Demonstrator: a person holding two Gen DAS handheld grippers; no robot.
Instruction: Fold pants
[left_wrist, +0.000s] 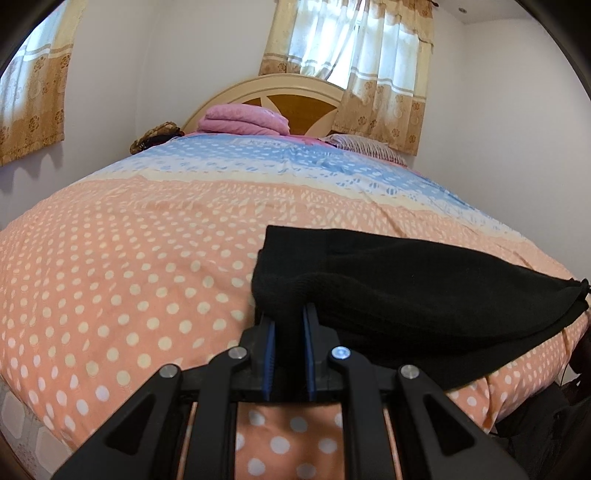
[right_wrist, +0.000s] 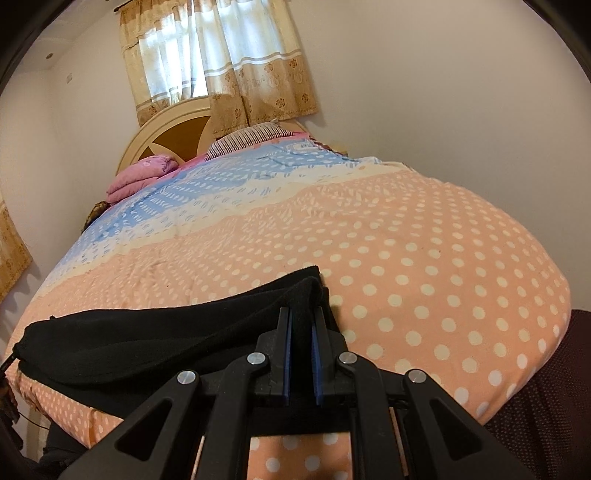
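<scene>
Here the black pants (left_wrist: 424, 280) lie folded near the front edge of the bed (left_wrist: 122, 266), on its dotted orange cover. The left gripper (left_wrist: 288, 317) pinches their left end, and the right gripper (right_wrist: 301, 317) is clamped on the opposite end (right_wrist: 306, 291).

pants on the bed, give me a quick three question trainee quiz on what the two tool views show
1. True or false: the left tool grips the black pants at one end.
2. What folded item lies by the headboard? A) pink blanket B) green towel C) white shirt
3. Fill in: the pants lie on a peach bedspread printed with white ____.

Key:
1. True; the right tool pinches the other end.
2. A, the pink blanket.
3. Dots.
</scene>
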